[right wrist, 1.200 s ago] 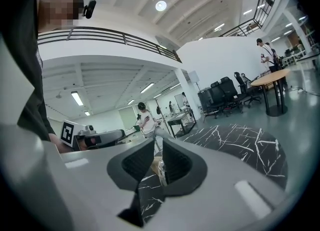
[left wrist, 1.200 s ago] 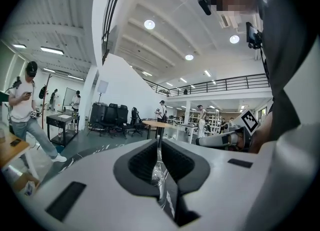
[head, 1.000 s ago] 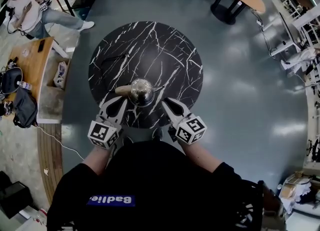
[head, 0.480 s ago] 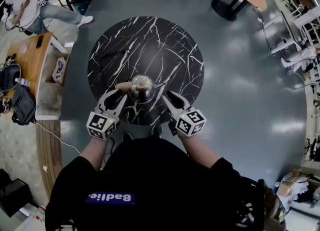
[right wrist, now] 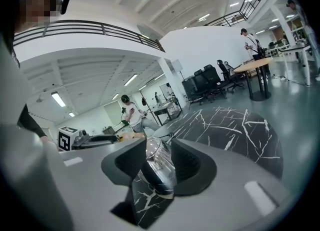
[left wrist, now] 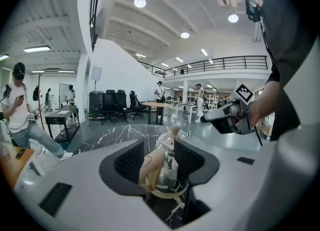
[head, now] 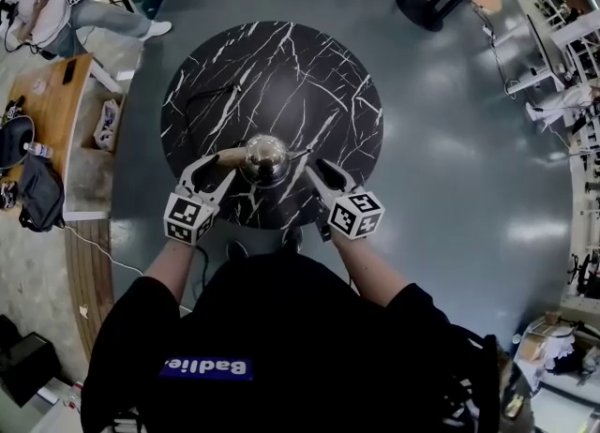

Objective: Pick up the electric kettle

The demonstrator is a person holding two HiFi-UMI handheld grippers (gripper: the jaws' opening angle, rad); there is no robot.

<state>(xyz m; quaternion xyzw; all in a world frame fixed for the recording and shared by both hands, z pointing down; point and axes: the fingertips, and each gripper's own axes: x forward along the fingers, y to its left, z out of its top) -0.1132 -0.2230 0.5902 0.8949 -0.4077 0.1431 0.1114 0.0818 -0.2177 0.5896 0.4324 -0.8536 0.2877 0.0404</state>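
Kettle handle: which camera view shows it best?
The left gripper view: the tan handle is close and side-on. The head view shows it small, from above; the right gripper view shows only the shiny body.

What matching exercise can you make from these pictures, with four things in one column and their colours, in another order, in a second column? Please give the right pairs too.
Column one
1. kettle body
2. kettle handle
3. round table
4. floor

Column two
A. black with white veins
B. shiny silver
C. grey-blue
D. pale beige

Right pairs: 1-B, 2-D, 3-A, 4-C
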